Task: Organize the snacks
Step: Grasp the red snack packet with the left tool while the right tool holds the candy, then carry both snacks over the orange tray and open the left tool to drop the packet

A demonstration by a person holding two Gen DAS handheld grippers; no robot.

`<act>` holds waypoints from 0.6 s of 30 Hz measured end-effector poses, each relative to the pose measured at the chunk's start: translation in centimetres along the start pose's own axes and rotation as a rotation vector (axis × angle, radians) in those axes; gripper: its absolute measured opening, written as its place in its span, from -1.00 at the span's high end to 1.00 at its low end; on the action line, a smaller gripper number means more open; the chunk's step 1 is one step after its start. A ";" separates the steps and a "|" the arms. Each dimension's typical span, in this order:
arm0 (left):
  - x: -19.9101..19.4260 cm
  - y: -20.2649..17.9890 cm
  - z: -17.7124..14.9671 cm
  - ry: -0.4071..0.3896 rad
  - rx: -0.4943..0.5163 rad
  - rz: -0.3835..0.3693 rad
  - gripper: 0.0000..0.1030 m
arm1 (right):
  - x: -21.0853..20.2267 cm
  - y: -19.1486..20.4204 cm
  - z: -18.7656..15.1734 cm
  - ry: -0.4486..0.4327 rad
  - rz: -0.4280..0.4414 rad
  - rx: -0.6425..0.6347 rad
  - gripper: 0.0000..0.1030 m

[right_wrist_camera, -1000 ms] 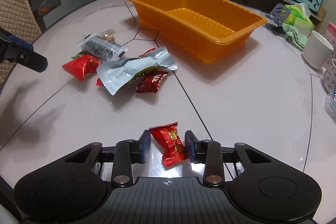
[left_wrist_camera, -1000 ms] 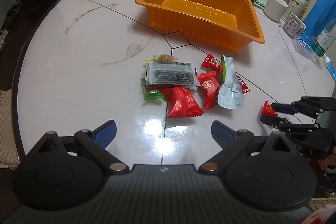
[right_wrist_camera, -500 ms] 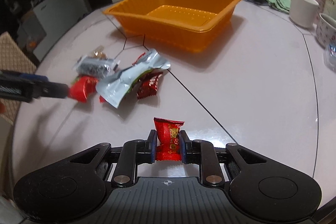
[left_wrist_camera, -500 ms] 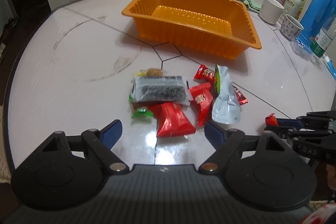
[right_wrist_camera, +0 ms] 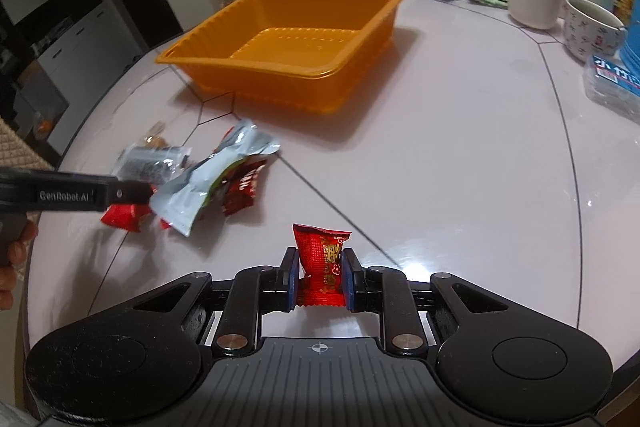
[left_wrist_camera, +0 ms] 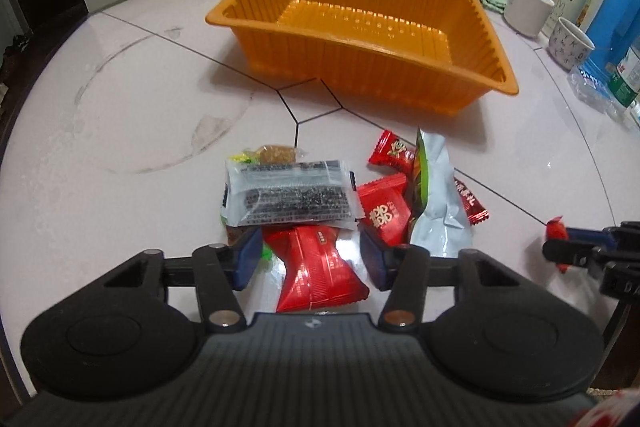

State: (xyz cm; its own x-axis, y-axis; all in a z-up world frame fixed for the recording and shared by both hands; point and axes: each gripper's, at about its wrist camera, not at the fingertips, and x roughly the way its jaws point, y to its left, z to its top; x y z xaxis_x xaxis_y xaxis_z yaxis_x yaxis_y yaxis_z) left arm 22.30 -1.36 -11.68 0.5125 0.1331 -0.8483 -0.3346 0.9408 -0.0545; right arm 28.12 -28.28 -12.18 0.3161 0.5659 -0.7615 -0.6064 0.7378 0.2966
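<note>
Grip comes first: the right gripper (right_wrist_camera: pixel 320 283) pinches 1 red candy (right_wrist_camera: pixel 322 265) clear of the table (right_wrist_camera: pixel 460 163); carry it over the empty orange tray (right_wrist_camera: pixel 288 47). The left gripper (left_wrist_camera: pixel 308 259), fingers wide, straddles a red packet (left_wrist_camera: pixel 318 273); close squarely, missing neighbours.

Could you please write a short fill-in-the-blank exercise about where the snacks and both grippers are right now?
1. The right gripper is shut on a small ____ candy packet.
2. The orange tray holds ____ snacks.
3. The left gripper is ____, its fingers either side of the large red packet.
4. The silver pouch lies on the ____.

Answers: red; no; open; table
</note>
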 end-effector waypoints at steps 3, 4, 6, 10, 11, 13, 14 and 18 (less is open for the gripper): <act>0.4 0.0 -0.2 0.020 0.004 -0.007 0.36 | 0.0 -0.5 0.1 0.003 -0.002 0.011 0.57; 0.4 0.1 -0.3 0.024 0.003 -0.013 0.38 | 0.1 -0.6 0.1 0.004 -0.002 0.013 0.57; 0.3 0.2 -0.7 0.027 0.005 -0.015 0.40 | 0.1 -0.8 0.2 0.006 0.002 0.014 0.57; 0.0 0.5 -1.6 0.040 0.023 -0.020 0.41 | 0.3 -0.8 0.2 0.013 0.009 0.020 0.57; -0.1 0.6 -1.8 0.044 0.023 -0.023 0.42 | 0.4 -0.8 0.3 0.015 0.011 0.021 0.57; -0.3 0.9 -2.2 0.044 0.022 -0.031 0.42 | 0.5 -0.7 0.3 0.019 0.013 0.019 0.57; -0.3 1.1 -2.3 0.047 0.022 -0.033 0.44 | 0.6 -0.7 0.3 0.020 0.015 0.017 0.57; -0.6 1.3 -2.9 0.051 0.034 -0.040 0.56 | 0.7 -0.5 0.4 0.025 0.025 0.010 0.56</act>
State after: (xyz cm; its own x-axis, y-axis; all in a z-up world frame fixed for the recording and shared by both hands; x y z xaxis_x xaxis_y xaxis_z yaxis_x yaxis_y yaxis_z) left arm 19.30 -1.11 -12.76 0.4840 0.0802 -0.8714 -0.2876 0.9551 -0.0718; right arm 28.94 -28.10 -12.65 0.2824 0.5747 -0.7681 -0.6063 0.7274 0.3213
